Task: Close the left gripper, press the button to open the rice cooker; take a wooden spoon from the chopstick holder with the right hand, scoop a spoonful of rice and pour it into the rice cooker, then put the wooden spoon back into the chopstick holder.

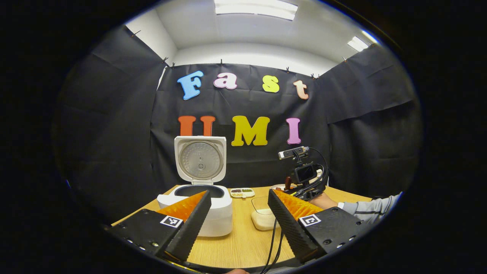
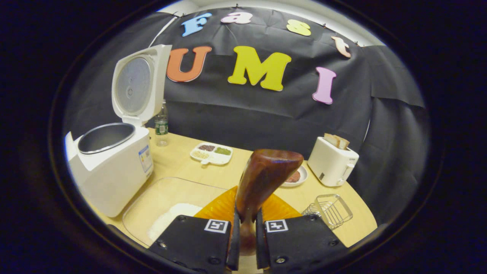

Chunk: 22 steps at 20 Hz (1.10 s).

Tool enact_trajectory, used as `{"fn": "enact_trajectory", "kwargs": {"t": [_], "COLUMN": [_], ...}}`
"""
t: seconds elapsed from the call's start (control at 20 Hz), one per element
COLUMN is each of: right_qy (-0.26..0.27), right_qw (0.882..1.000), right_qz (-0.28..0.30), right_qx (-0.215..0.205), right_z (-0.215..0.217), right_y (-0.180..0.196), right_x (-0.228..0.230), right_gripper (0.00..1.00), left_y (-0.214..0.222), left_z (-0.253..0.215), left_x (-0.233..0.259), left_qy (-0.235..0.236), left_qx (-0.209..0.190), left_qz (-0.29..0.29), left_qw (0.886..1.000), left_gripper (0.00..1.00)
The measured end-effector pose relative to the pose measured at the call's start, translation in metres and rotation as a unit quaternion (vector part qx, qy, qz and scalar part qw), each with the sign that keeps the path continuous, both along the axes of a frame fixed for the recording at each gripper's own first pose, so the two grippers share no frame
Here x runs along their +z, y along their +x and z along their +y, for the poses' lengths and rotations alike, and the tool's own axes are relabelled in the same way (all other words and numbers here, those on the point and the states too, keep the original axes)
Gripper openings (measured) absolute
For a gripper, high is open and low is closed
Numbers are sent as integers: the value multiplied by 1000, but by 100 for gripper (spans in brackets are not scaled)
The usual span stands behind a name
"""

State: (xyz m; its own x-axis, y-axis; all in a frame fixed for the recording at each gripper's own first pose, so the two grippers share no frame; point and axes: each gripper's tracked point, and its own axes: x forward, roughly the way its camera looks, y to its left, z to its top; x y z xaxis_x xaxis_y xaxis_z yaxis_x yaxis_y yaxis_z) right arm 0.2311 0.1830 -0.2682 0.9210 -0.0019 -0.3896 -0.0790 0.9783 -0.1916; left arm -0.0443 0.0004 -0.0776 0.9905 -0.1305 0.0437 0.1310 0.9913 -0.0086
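Right gripper (image 2: pixel 246 224) clenched on wooden spoon (image 2: pixel 266 179), bowl up, above clear rice container (image 2: pixel 167 201). Left gripper (image 1: pixel 239 213) released, near rice cooker (image 1: pixel 213 213), lid (image 1: pixel 200 158) up. Cooker label unreadable. Wire chopstick holder (image 2: pixel 329 209) right.

White rice cooker (image 2: pixel 110 171) — lid (image 2: pixel 137 82) raised upright, bare metal pot inside — at the counter's left. Dark wooden spoon (image 2: pixel 262 179), bowl tilted upward, above a clear container (image 2: pixel 167 201) holding white rice (image 2: pixel 171 220). Wire chopstick holder (image 2: pixel 330 210) — lower right.
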Motion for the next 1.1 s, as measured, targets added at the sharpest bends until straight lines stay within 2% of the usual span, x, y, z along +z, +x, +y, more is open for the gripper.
{"fn": "enact_trajectory", "kwargs": {"t": [0.1,0.2,0.4,0.5,0.65,0.7,0.8,0.85,0.95,1.0,1.05,1.1], "right_qy": [25,71,139,201,259,282,343,379,425,441,452,458], "right_qw": [1000,996,987,974,960,954,932,915,892,884,879,876], "right_qz": [18,58,81,101,104,103,119,133,152,155,154,150], "right_qx": [3,-1,7,16,11,9,23,28,14,8,6,2], "right_z": [5,11,30,50,61,64,77,82,79,76,75,70], "right_y": [-4,-13,-24,-31,-31,-29,-27,-28,-25,-23,-24,-23], "right_x": [-9,-25,-25,-30,-28,-28,-26,-24,-23,-21,-18,-16], "right_gripper": [23,22,23,22,23,23,23,22,22,17,22,22], "left_y": [-2,0,1,0,0,0,0,2,1,1,-1,0], "left_z": [-1,3,9,9,9,8,18,27,30,29,28,27], "left_x": [-5,-6,-8,-6,-7,-8,-8,-10,-10,-10,-11,-11], "left_qy": [-5,-12,-18,-18,-17,-11,4,5,2,-2,-6,-9], "left_qx": [-5,-4,6,6,5,1,15,28,35,34,33,31], "left_qz": [7,13,17,17,16,19,15,18,18,19,20,21], "left_qw": [1000,1000,1000,1000,1000,1000,1000,999,999,999,999,999], "left_gripper": [95,95,96,96,96,96,96,96,96,96,96,95]}}
